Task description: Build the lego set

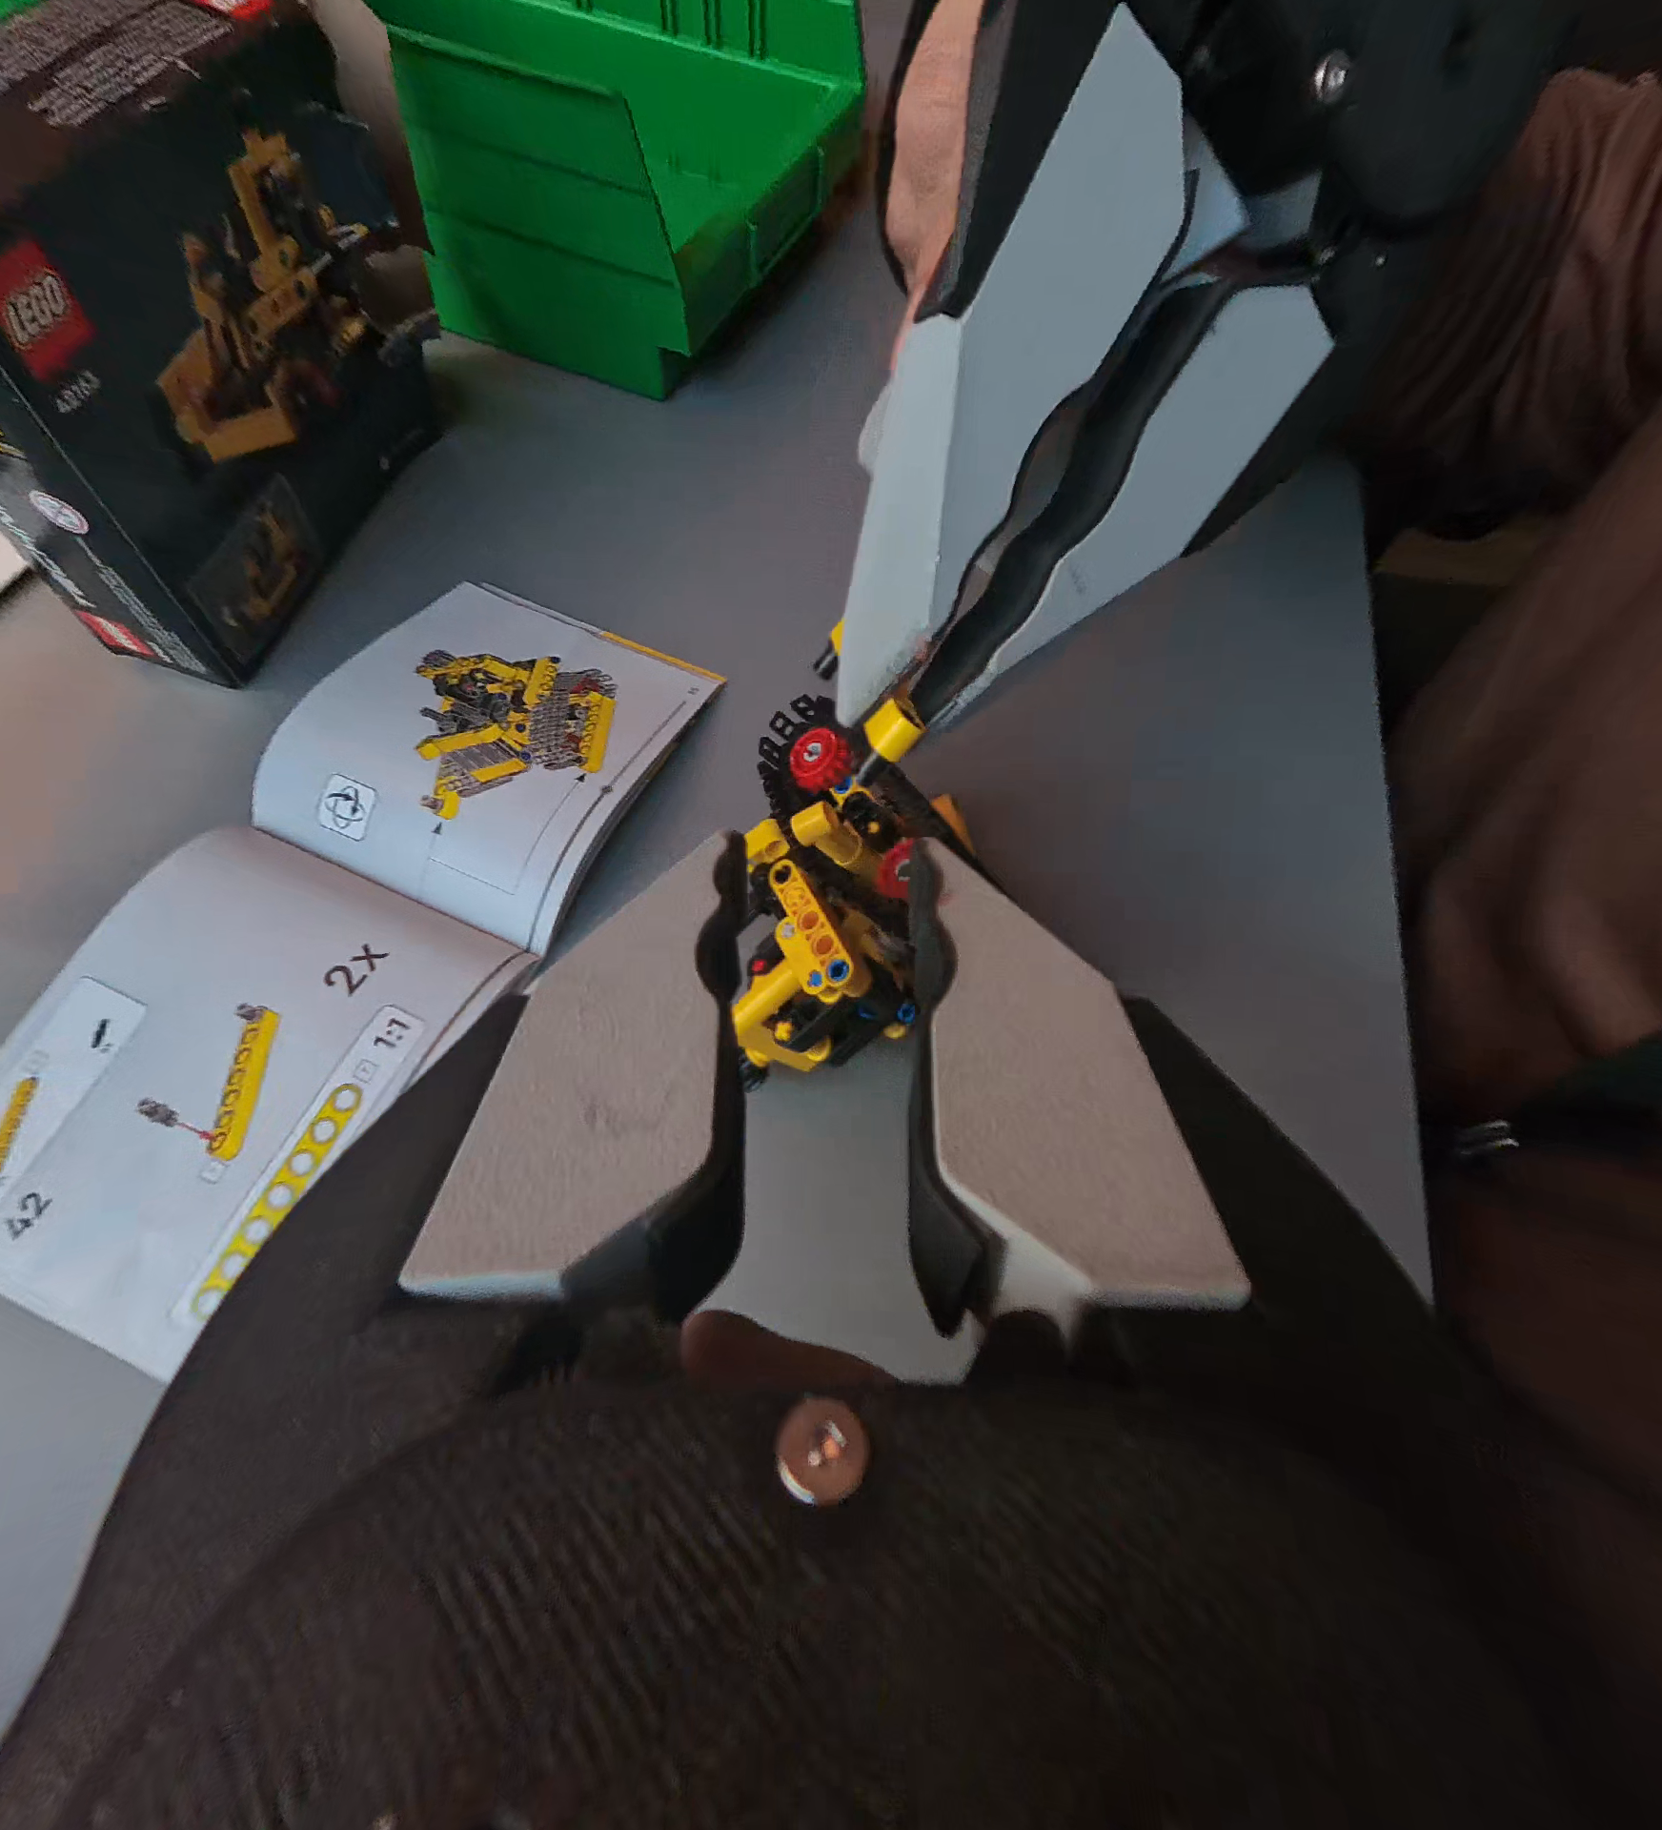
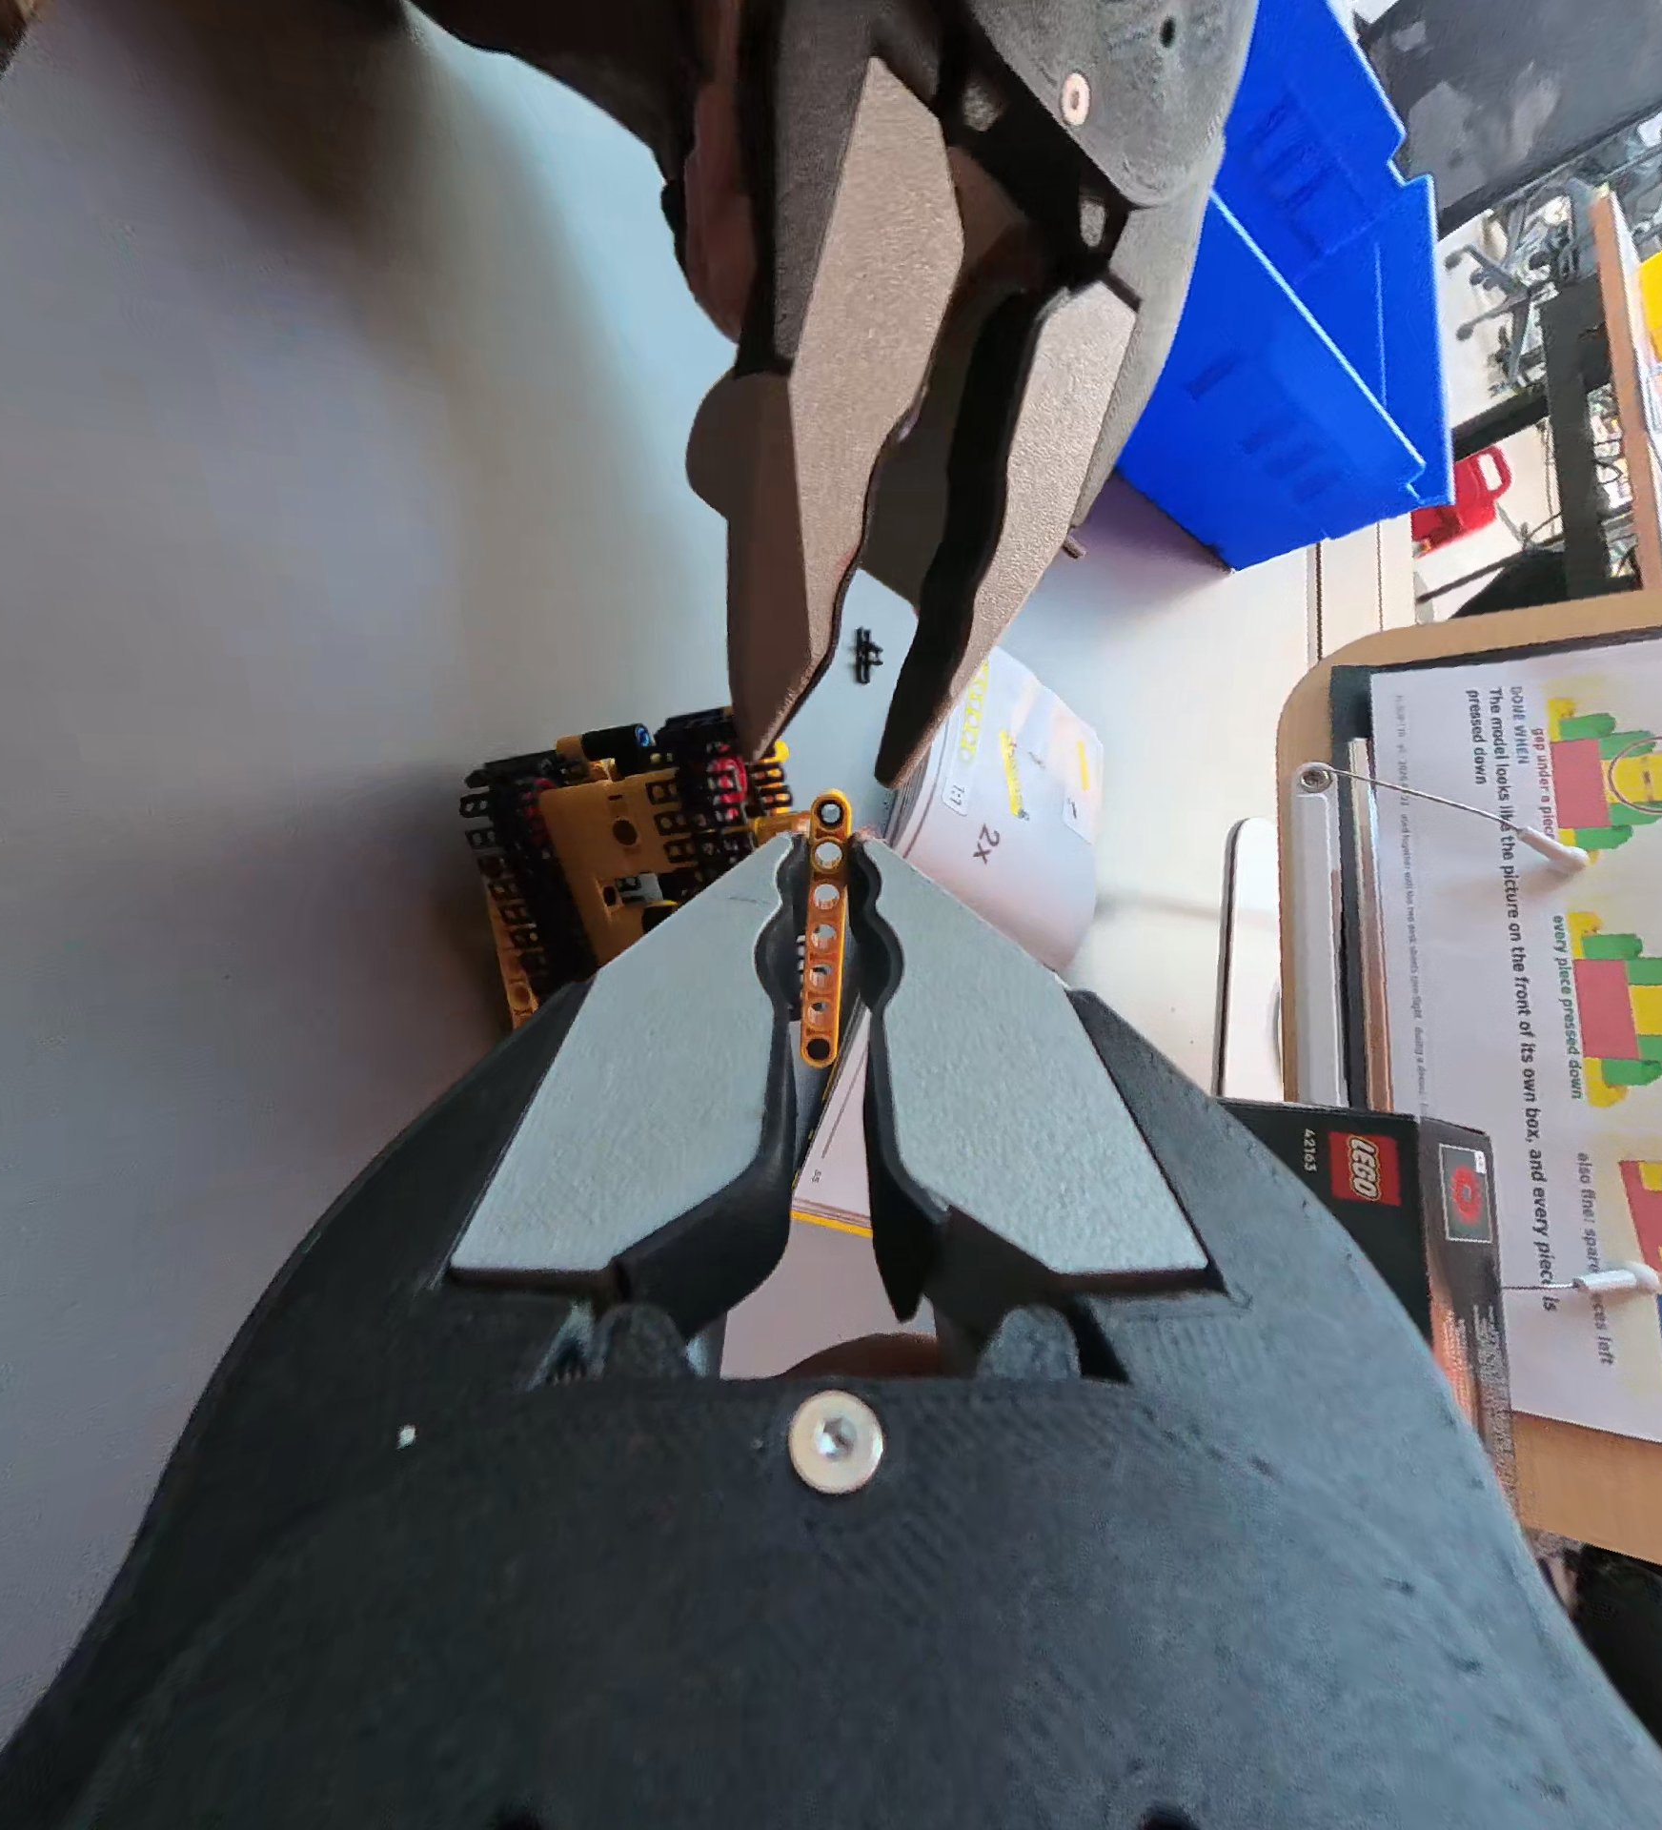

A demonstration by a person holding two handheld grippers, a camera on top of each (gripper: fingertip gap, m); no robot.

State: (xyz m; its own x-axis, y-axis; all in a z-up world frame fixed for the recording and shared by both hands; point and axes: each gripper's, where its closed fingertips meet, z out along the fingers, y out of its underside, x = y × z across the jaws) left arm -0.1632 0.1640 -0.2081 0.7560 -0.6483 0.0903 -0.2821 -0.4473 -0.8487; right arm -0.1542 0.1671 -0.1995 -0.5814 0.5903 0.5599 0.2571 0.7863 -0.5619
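Work looks partly done: left gripper hugs the digger on the table. Right gripper pinches a beam, not yet fixed on. Booklet lies open at nine o'clock.

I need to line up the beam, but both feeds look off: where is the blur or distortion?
Left wrist view: wide-angle bending at the edges, the box and green bin smeared, the model fairly sharp. Right wrist view: the yellow beam in the right gripper is crisp; the table looks washed out.
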